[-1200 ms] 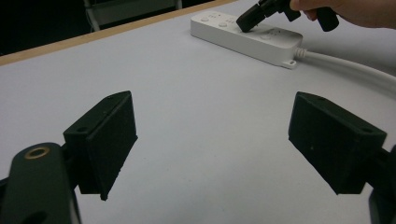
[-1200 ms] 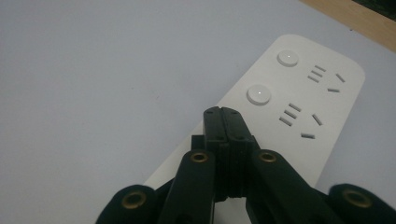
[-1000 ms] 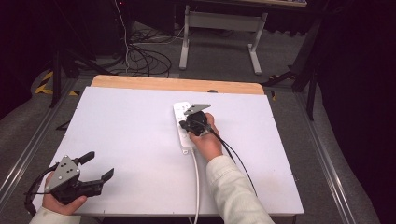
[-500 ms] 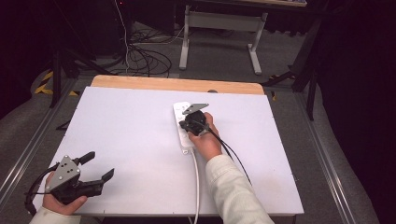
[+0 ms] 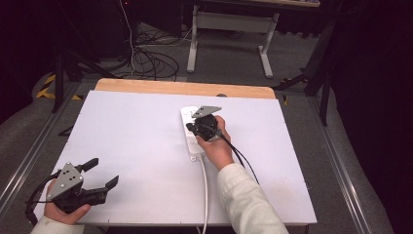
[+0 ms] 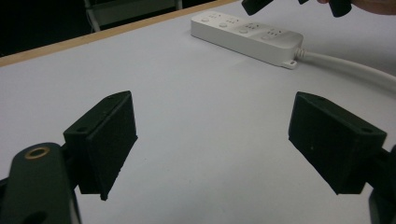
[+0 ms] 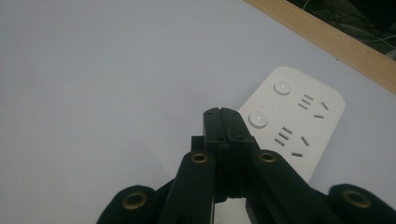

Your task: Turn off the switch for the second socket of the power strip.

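You are holding the right hand-held gripper [image 5: 200, 123] with jaws pressed together, hovering over the white power strip [image 5: 191, 135] at the frame's centre on the desk [image 5: 136, 146]. Your left hand-held gripper [image 5: 100, 173] is resting at lower left, jaws spread wide, gripping nothing.

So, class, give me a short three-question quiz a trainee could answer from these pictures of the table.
1. True or false: the right gripper has its jaws pressed together with nothing between them.
2. Which thing lies under the right gripper's tips? A) a white power strip B) a red cup C) a book
3. Fill in: the left gripper hovers near the table's front-left corner with its jaws ____.

Key: 1 true; 2 A; 3 open.
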The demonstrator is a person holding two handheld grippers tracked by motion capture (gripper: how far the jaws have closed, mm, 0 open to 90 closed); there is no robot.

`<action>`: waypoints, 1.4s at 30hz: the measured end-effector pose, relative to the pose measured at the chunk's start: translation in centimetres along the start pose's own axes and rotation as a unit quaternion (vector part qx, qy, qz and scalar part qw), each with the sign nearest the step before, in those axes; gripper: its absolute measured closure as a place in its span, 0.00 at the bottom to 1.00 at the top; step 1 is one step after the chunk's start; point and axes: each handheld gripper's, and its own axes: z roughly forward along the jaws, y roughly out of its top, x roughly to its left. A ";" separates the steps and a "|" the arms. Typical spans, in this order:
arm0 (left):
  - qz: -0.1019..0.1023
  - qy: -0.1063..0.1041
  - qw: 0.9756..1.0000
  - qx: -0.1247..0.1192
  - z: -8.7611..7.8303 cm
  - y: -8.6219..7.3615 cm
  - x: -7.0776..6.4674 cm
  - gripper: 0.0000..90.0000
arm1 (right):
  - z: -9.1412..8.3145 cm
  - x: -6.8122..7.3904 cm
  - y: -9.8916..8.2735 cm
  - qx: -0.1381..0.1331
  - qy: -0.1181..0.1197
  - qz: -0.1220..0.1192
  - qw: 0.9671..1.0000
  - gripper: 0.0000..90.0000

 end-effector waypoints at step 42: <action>0.001 0.002 1.000 0.003 0.0 0.0 0.1 0.17 | -8.6 1.8 0.7 -0.064 -0.006 0.005 0.998 0.32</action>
